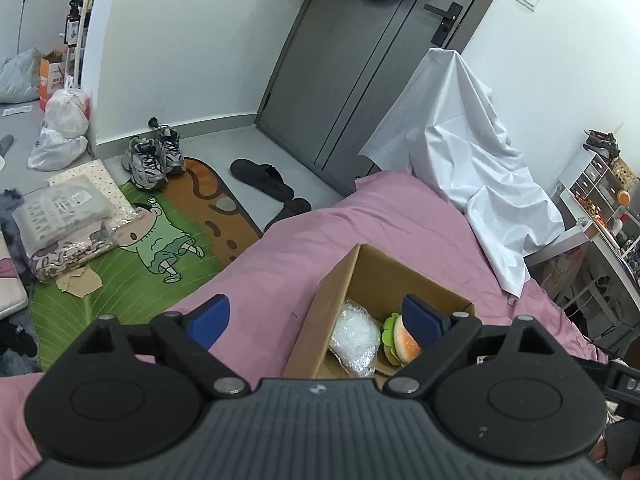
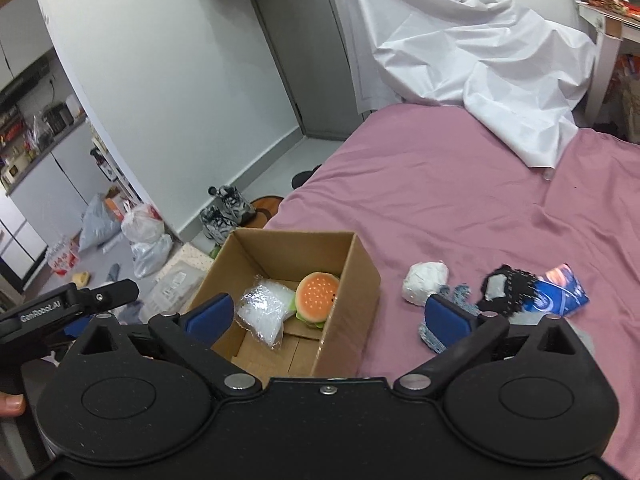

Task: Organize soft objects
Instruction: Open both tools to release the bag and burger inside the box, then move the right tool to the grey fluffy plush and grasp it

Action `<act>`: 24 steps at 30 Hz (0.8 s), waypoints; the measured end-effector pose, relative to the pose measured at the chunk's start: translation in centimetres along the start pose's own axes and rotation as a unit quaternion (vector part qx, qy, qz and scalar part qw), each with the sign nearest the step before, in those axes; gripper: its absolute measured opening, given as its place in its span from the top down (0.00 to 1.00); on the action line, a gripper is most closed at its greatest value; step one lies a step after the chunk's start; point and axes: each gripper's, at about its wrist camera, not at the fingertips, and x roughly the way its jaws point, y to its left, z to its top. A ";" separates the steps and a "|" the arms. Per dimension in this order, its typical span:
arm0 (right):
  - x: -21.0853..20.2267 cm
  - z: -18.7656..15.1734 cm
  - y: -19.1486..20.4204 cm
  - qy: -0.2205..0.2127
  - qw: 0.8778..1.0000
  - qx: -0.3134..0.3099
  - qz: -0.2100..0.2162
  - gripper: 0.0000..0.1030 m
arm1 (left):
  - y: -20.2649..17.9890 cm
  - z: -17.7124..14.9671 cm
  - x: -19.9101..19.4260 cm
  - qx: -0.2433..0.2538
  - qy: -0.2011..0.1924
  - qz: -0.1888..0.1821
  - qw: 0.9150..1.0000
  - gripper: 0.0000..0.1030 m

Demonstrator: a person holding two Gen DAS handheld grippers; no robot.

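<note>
Left wrist view
Left claw [image 1: 316,322]: released, jaws spread wide, nothing between them.
Box [image 1: 340,280]: on the pink bed [image 1: 320,232], near its left edge, just ahead and right of this claw.
Box contents: burger plush [image 1: 400,344] and clear bag [image 1: 356,332] side by side on the box floor.

Right wrist view
Right claw [image 2: 328,316]: released, jaws at their widest, empty, over the box's near rim.
Loose items: white ball [image 2: 424,282], blue-white glove [image 2: 452,300], black cloth [image 2: 508,284], blue packet [image 2: 564,288], in a row on the bed to the box's right.
Deciding relation: every loose item lies right of the box, so the right claw looks nearer; the ball is closest to the box.
</note>
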 end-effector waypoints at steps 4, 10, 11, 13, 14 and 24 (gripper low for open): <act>-1.7 -0.5 -1.2 -0.003 1.000 0.016 0.000 0.00 | -0.5 -0.2 -1.4 0.004 -0.003 -0.005 1.000 0.11; -3.9 -1.8 -2.5 -0.013 0.999 0.030 0.001 0.00 | -1.9 -0.6 -3.2 0.023 0.006 -0.009 1.000 0.11; -4.3 -2.0 -2.7 -0.012 0.999 0.030 0.000 0.00 | -2.2 -0.7 -3.4 0.027 0.009 -0.011 1.000 0.11; -4.9 -2.4 -3.3 -0.012 0.999 0.032 -0.002 0.00 | -3.0 -1.0 -3.7 0.042 0.015 -0.018 0.999 0.11; -5.3 -2.6 -3.5 -0.011 0.999 0.033 -0.003 0.00 | -3.5 -1.1 -3.9 0.053 0.018 -0.022 0.998 0.11; -8.5 -3.9 -6.7 -0.021 0.997 0.065 -0.018 0.00 | -7.4 -2.2 -4.8 0.113 0.026 -0.043 0.992 0.11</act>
